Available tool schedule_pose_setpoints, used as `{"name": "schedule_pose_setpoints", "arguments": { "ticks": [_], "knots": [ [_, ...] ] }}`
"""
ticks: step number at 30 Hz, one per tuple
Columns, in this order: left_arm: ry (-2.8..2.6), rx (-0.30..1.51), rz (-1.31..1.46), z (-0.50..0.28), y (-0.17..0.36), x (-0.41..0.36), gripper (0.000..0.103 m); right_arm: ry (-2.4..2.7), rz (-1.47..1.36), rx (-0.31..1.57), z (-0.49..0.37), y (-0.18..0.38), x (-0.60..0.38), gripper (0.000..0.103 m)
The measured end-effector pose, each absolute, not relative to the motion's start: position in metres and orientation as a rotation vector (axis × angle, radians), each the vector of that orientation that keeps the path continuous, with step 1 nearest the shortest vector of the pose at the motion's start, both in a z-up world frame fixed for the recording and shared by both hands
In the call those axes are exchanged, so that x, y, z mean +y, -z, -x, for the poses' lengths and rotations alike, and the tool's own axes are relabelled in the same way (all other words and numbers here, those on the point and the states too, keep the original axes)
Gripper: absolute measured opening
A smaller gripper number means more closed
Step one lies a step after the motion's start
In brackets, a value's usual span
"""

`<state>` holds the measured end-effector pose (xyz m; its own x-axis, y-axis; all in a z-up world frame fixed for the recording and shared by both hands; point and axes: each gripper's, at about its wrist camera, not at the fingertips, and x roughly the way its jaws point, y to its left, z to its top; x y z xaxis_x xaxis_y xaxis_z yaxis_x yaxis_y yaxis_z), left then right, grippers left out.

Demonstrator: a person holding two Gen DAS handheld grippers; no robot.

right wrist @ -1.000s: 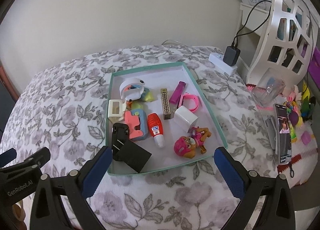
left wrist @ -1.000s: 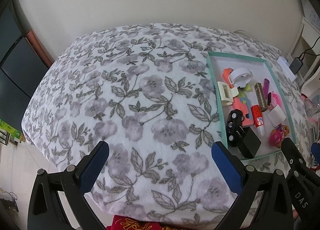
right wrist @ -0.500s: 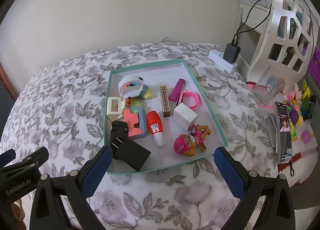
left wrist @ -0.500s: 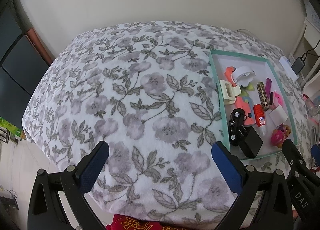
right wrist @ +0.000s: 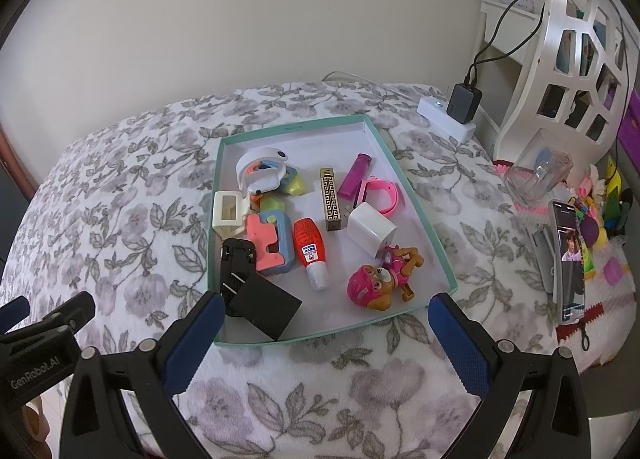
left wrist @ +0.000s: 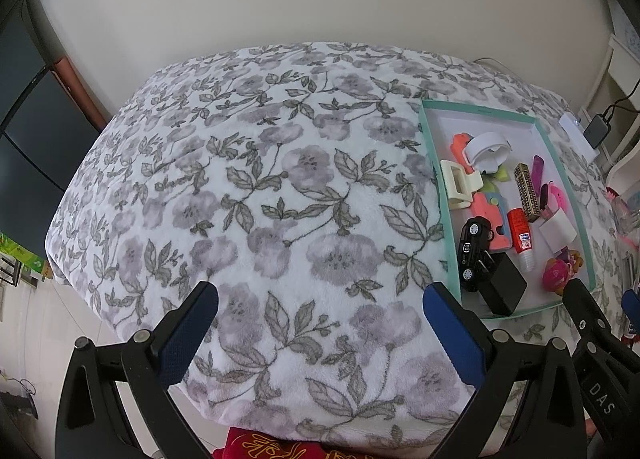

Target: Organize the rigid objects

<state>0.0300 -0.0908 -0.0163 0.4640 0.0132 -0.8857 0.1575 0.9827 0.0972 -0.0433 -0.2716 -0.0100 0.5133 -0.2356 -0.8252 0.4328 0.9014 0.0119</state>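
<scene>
Both tools hang wide open and empty: the left gripper (left wrist: pixel 320 323) over bare floral blanket (left wrist: pixel 256 195), the right gripper (right wrist: pixel 322 333) just short of the shallow teal-rimmed cardboard tray (right wrist: pixel 424 215). Directly ahead of the right one's left finger lies a black plug adapter (right wrist: pixel 266 311), probably light, stiff and smooth, best pinched across its flat sides. Beyond it, the tray also holds a red glue bottle (right wrist: pixel 310 249), a white charger cube (right wrist: pixel 370 229) and a pink pup figurine (right wrist: pixel 380 279).

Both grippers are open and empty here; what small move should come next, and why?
Probably lower the right gripper toward the black charger at the tray's near edge: it lies closest between the open jaws, while the left gripper hovers over bare blanket.
</scene>
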Motion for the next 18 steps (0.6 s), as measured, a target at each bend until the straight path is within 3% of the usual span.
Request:
{"name": "schedule_pose_setpoints", "arguments": {
  "ticks": [18],
  "knots": [
    [0.090, 1.084, -0.181, -0.0297, 0.0150, -0.0927, 0.102, 0.406, -0.228, 0.953, 0.0430, 0.0110, -0.2720, 0.103]
  ]
}}
